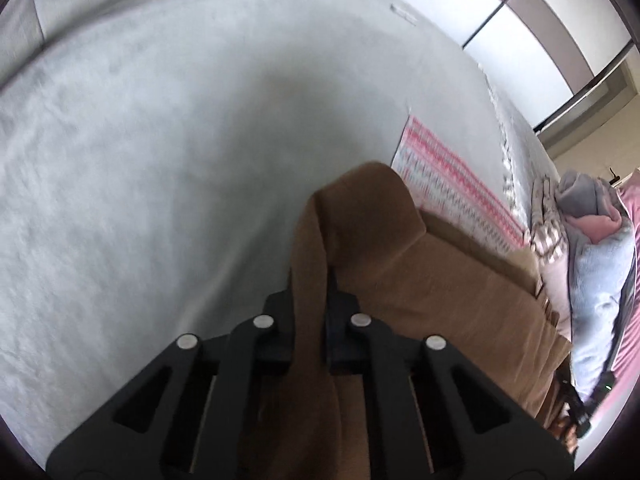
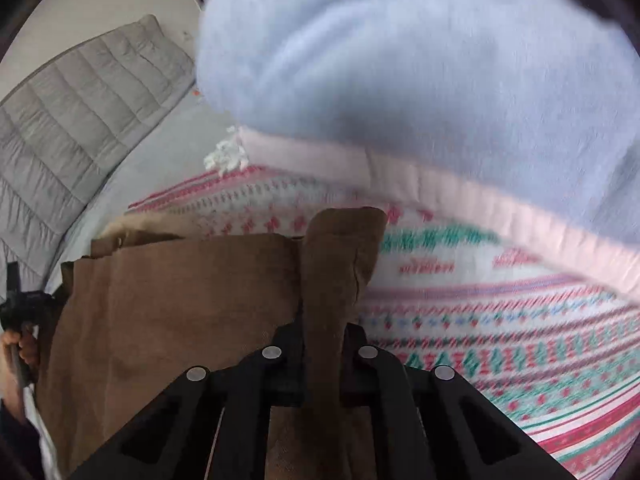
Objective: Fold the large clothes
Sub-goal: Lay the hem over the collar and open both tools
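A brown garment (image 1: 420,280) hangs stretched between my two grippers above a grey bed cover (image 1: 140,160). My left gripper (image 1: 310,300) is shut on one corner of it; the cloth bunches up between the fingers and drapes to the right. My right gripper (image 2: 322,332) is shut on the other corner of the brown garment (image 2: 180,300), which spreads to the left. The left gripper and the hand holding it show at the left edge of the right wrist view (image 2: 20,320).
A pink, white and green patterned blanket (image 2: 500,320) lies under the garment, also in the left wrist view (image 1: 448,184). A pale blue fleece (image 2: 400,52) and pink cloth (image 2: 460,196) pile beside it. A grey quilted pillow (image 2: 80,108) lies at the bed's far side.
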`<state>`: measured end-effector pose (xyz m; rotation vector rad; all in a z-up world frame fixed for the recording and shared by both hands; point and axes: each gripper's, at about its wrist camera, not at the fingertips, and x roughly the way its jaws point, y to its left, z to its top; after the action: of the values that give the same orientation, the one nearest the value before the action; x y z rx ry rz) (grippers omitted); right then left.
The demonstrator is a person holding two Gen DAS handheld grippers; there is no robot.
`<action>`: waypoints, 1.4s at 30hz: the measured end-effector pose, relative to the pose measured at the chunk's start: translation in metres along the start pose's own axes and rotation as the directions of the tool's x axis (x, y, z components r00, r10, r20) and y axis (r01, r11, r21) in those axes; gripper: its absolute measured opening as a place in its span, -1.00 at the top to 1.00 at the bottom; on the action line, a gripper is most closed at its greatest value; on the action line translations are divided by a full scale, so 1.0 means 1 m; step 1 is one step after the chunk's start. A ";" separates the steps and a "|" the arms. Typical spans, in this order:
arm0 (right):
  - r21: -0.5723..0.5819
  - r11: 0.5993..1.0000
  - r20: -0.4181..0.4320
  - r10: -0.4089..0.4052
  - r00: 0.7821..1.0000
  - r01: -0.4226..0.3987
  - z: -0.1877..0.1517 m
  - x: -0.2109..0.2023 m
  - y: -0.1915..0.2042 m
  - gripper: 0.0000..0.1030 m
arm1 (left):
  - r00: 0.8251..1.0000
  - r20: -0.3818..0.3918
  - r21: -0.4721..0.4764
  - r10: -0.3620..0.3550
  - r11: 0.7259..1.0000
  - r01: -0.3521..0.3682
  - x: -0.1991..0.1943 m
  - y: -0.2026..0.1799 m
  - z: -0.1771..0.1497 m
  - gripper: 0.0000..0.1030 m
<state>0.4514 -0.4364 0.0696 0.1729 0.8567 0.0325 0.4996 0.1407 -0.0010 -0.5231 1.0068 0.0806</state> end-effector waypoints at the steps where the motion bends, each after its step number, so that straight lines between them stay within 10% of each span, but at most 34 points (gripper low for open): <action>1: 0.008 1.000 0.052 -0.021 0.998 0.020 0.005 -0.013 0.002 0.89 | 0.999 0.038 -0.022 -0.035 0.999 0.035 -0.009 0.003 0.003 0.84; 5: 0.038 0.999 0.206 -0.040 0.978 0.033 0.018 -0.054 0.011 0.90 | 0.972 0.197 -0.061 -0.128 0.988 0.142 -0.032 0.003 0.010 0.86; 10: 0.023 0.985 0.095 -0.170 0.981 0.168 0.007 -0.006 0.007 0.90 | 0.983 0.179 -0.055 0.039 0.998 -0.029 0.020 -0.002 -0.001 0.85; 16: 0.019 0.967 0.015 -0.256 0.967 0.256 -0.012 0.042 0.006 0.84 | 0.983 0.170 -0.076 0.069 0.995 -0.057 0.044 0.011 -0.011 0.84; 22: 0.011 0.933 0.068 -0.361 0.930 0.361 -0.010 0.009 0.009 -0.16 | 0.984 0.178 -0.165 -0.012 0.985 0.042 0.004 0.033 -0.013 0.21; 25: 0.093 0.963 0.169 -0.267 0.949 0.255 -0.030 -0.060 0.008 -0.45 | 0.964 0.263 -0.178 -0.027 0.981 0.076 -0.058 0.044 -0.029 -0.15; 29: 0.148 0.977 0.105 -0.167 0.980 0.151 -0.069 -0.106 0.014 -0.60 | 0.953 0.301 -0.232 -0.019 0.968 0.093 -0.127 0.058 -0.075 -0.45; 36: 0.316 0.944 -0.083 -0.075 0.994 0.098 -0.144 -0.152 0.035 -0.60 | 0.977 0.156 -0.010 -0.146 0.989 0.149 -0.178 0.001 -0.171 -0.50; 42: 0.301 0.954 -0.067 0.043 0.997 -0.021 -0.196 -0.162 0.070 -0.43 | 0.994 0.022 0.213 -0.107 0.972 0.100 -0.152 -0.047 -0.249 -0.50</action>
<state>0.2001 -0.3563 0.0764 0.4736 0.9290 -0.0618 0.2358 0.0130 0.0362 -0.3767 0.9405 -0.1102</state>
